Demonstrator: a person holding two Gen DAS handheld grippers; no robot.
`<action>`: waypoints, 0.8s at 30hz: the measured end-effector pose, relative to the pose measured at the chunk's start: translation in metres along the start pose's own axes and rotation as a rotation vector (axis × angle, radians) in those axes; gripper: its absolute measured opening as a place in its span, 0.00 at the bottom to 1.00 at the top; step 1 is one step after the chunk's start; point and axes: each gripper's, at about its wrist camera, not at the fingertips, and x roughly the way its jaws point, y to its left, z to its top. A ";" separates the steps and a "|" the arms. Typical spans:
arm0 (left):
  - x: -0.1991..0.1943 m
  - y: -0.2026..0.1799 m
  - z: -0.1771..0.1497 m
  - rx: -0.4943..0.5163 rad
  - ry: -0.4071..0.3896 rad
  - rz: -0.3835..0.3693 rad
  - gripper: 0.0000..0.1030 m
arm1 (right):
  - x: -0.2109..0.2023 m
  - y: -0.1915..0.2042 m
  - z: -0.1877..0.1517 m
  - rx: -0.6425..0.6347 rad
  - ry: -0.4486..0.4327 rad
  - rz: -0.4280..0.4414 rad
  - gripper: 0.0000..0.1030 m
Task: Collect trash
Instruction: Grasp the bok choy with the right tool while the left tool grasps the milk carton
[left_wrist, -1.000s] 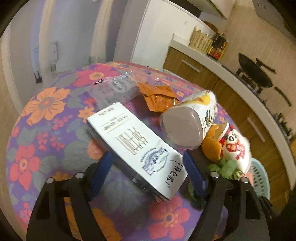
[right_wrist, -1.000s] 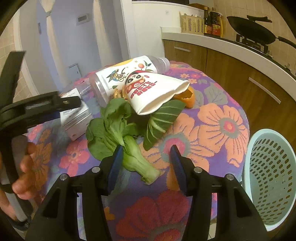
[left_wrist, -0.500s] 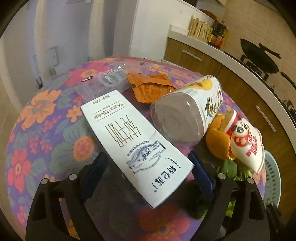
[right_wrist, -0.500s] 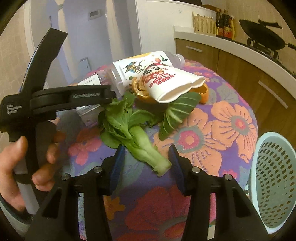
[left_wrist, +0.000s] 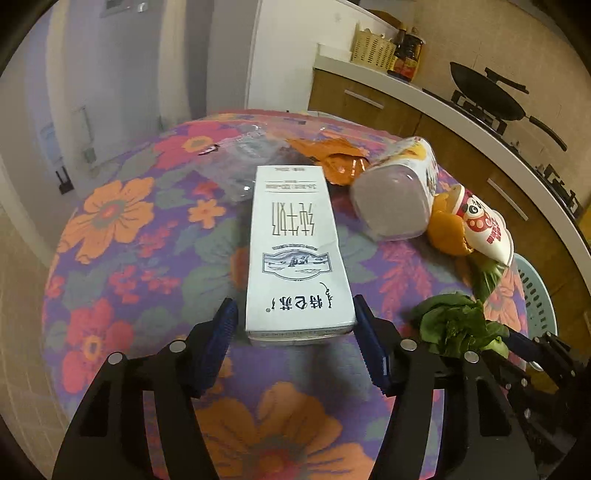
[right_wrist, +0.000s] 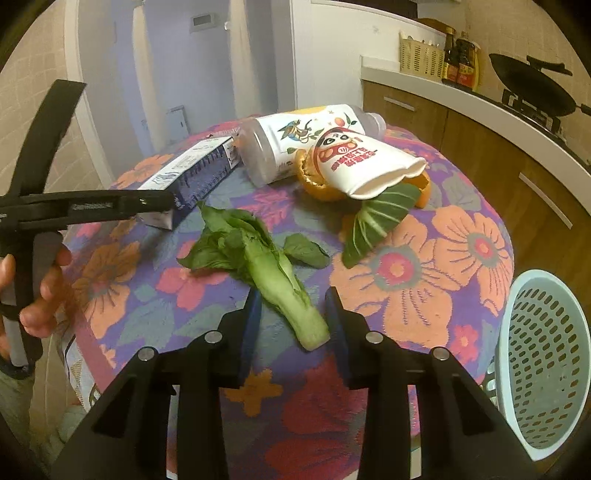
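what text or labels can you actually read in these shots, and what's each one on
"特仑苏": white milk carton, seen upside down; its large characters, fine print and emblem are too blurred.
Red characters on the crushed panda paper cup: too blurred.
Cartoon-printed plastic bottle: pictures, no legible words.
Lettering on the left gripper arm: too small.

The left wrist view is looking steeply down, from close above, along a white carton (left_wrist: 295, 254) lying mid-frame on the floral table (left_wrist: 110, 229). The right wrist view is facing the same table (right_wrist: 424, 266) from its near edge, sharing the carton (right_wrist: 195, 173) at upper left and the bottle (right_wrist: 295, 144).
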 end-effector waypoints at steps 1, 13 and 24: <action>0.000 0.001 0.001 0.002 0.000 -0.002 0.61 | 0.001 -0.001 0.001 0.006 0.003 0.005 0.31; 0.036 -0.007 0.018 -0.011 0.040 0.047 0.54 | 0.012 -0.007 0.020 0.015 -0.004 0.040 0.51; 0.008 -0.003 0.009 -0.034 -0.059 0.039 0.51 | 0.025 0.008 0.016 -0.026 0.027 0.045 0.29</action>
